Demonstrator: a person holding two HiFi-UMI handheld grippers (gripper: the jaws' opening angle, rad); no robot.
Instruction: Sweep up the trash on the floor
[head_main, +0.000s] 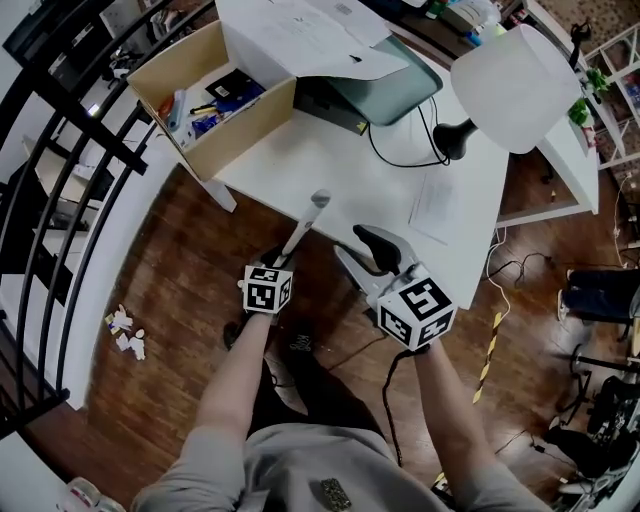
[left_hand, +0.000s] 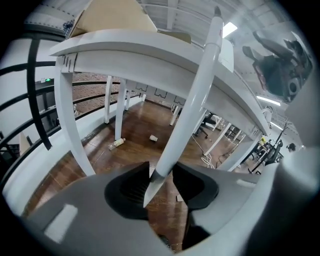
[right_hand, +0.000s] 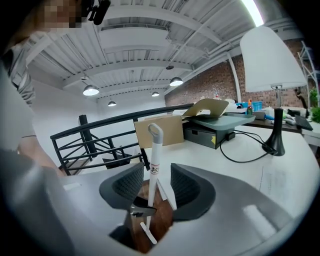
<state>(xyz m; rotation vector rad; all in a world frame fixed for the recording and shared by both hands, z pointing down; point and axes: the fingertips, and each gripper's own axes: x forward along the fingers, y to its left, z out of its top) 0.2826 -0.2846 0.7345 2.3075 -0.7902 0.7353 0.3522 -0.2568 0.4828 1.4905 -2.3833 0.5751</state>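
Observation:
A long white handle (head_main: 305, 225) with a loop at its top slants up toward the table edge. My left gripper (head_main: 285, 258) is shut on it low down. In the left gripper view the handle (left_hand: 192, 105) fills the gap between the jaws of my left gripper (left_hand: 161, 182). My right gripper (head_main: 362, 252) hangs just right of it, open and holding nothing. In the right gripper view the handle (right_hand: 154, 160) stands beyond the spread jaws of my right gripper (right_hand: 156, 187). Crumpled white trash (head_main: 125, 330) lies on the wooden floor at the left, by the wall.
A white table (head_main: 330, 170) carries a cardboard box (head_main: 215, 95), a grey machine (head_main: 385, 85) and a white lamp (head_main: 510, 75). Black railing (head_main: 60, 200) runs along the left. Under the table lie a bottle (left_hand: 116, 143) and a cup (left_hand: 153, 137). Cables (head_main: 495, 270) trail at the right.

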